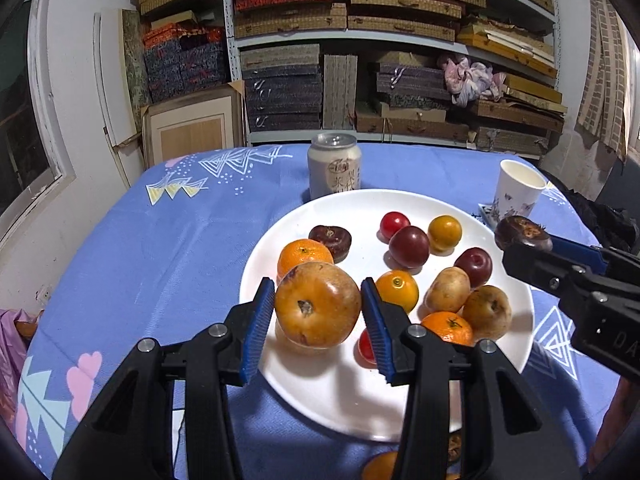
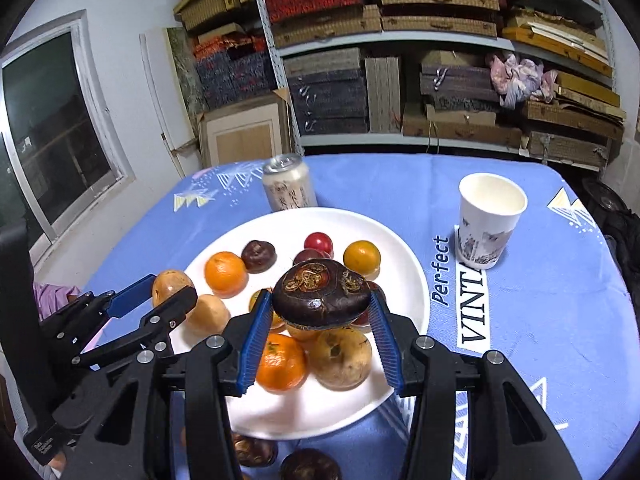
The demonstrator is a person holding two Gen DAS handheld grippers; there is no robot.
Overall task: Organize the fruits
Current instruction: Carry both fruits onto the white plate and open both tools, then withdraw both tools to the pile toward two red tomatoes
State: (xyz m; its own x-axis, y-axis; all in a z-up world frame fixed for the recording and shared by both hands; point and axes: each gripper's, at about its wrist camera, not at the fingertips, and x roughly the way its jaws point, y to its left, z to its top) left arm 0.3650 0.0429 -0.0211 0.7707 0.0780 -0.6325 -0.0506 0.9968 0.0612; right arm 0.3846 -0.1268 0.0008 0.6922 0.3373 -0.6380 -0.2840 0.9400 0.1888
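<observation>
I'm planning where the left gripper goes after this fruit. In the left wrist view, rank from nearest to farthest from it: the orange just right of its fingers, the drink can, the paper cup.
From the left gripper:
1. Orange, on the plate beside its right finger.
2. Drink can, behind the plate.
3. Paper cup, far right on the table.

White plate (image 1: 320, 392), blue patterned cloth (image 1: 180, 240), tan-orange fruit (image 1: 317, 305), dk-brown fruit (image 2: 322, 300), blue claw pads (image 1: 256, 332).

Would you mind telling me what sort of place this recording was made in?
Probably a storeroom or stock room used as a makeshift workspace. Metal shelving along the back wall is packed with stacked gift boxes, more cartons lean on the floor, and the table wears a blue patterned cloth.
</observation>
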